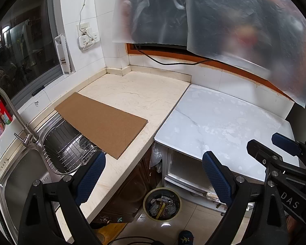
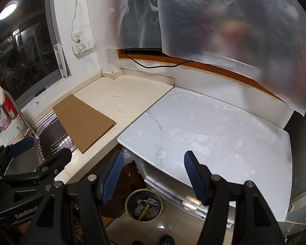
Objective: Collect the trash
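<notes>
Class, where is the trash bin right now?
In both views the trash bin stands on the floor, low centre, between the counter cabinet and the white table.

White glazed wall tiles are seen behind a beige marble countertop, which is met on the right by a white marbled tabletop. A dark window with a grey frame is set on the left, a round ceiling lamp mirrored in its glass. Frosted plastic sheeting is hung over a brown-framed window. Glossy beige floor tiles are glimpsed below.
</notes>
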`<state>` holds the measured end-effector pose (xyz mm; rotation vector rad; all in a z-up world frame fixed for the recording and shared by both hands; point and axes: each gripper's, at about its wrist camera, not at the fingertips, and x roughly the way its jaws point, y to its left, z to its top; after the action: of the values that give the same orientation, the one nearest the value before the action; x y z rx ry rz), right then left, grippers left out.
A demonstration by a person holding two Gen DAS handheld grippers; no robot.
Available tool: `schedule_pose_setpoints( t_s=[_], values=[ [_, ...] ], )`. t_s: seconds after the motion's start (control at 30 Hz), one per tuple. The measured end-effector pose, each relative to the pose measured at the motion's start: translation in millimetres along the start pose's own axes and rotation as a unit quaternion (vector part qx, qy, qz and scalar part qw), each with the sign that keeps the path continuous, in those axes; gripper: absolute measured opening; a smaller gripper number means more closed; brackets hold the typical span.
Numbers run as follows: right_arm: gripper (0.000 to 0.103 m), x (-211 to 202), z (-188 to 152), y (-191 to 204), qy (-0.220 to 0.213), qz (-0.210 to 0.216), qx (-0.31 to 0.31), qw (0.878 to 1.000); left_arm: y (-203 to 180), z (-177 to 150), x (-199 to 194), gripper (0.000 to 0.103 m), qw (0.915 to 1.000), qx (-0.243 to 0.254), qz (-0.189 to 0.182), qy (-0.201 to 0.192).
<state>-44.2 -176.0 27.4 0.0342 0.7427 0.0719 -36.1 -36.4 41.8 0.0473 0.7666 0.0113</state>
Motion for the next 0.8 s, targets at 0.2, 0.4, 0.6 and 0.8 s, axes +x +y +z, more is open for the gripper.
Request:
schedule_pose_setpoints(
  t_s=[0.2,0.4,0.6,0.8],
  values=[
    [0.063,-0.2,-0.5,0.4,0.001,0.0,0.001,1.0,0.1,0.1,0.0,0.095,1.0,-0.001,0.001,0.0],
    [0.063,-0.3,-0.8,1.0,0.001,-0.001,0.002,1.0,1.5,0.0,0.1,0.095,1.0,0.001,0.001,0.0],
    [0.063,-1.6,-2.2,1.8,0.0,-0.001,0.002,1.0,2.8,-1.9,-0.7,0.095,1.0,0.0,0.002,0.001],
    [0.063,-1.6,-2.9,2.0,0.0,0.002,0.003,1.0,4.8,-2.6,-1.3,0.095,1.0,0.001,0.003,0.001]
  ],
)
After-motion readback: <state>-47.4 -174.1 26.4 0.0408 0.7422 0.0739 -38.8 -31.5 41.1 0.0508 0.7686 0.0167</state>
